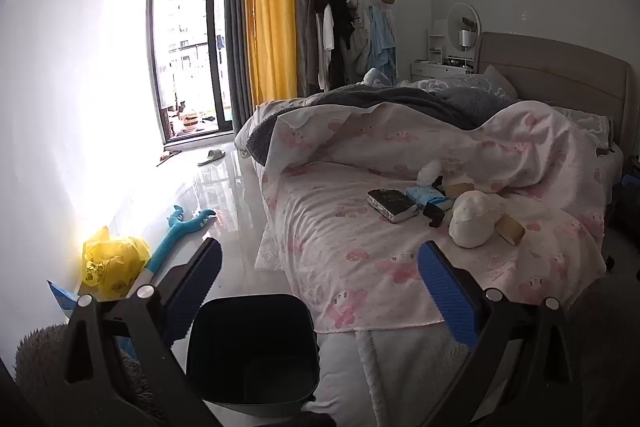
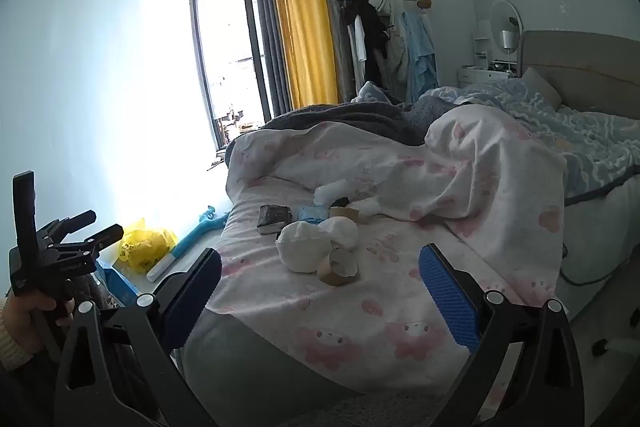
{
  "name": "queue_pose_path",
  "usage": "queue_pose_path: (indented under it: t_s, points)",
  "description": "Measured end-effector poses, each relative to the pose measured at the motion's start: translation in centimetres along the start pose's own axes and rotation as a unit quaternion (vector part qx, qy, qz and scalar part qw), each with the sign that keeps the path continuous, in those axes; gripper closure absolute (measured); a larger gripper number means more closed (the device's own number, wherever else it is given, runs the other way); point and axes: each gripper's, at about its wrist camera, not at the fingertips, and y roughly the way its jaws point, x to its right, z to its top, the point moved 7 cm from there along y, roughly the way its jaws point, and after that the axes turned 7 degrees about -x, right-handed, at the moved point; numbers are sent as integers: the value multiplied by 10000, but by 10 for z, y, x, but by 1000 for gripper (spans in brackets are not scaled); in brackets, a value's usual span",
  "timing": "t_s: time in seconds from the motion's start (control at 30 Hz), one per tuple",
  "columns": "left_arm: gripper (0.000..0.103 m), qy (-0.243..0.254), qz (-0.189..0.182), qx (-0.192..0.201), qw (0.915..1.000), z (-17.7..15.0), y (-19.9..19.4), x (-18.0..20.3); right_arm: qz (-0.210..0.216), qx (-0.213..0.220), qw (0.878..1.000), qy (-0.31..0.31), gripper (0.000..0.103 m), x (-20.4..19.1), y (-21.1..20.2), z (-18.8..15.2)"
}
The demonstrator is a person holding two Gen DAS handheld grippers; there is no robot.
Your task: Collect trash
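Note:
On the pink-patterned bed lies a small heap of trash: a white crumpled paper ball, a cardboard roll, a blue tissue pack and a white tissue wad, next to a dark book. An empty black bin stands on the floor by the bed's corner. My left gripper hangs open above the bin, holding nothing. In the right wrist view the paper ball and cardboard roll lie ahead of my open, empty right gripper. The left gripper shows at far left, held by a hand.
A yellow plastic bag, a blue toy stick and a slipper lie on the glossy floor along the white wall. A bunched duvet covers the far bed. A clothes rack and yellow curtain stand behind.

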Motion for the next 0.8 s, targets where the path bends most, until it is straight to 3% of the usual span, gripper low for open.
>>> queue_pose_path:
  t_s: [0.8]
  points:
    - [3,49,-5,-38,10000,-3,2,4,-21,-9,10000,-37,3,0,1,-1]
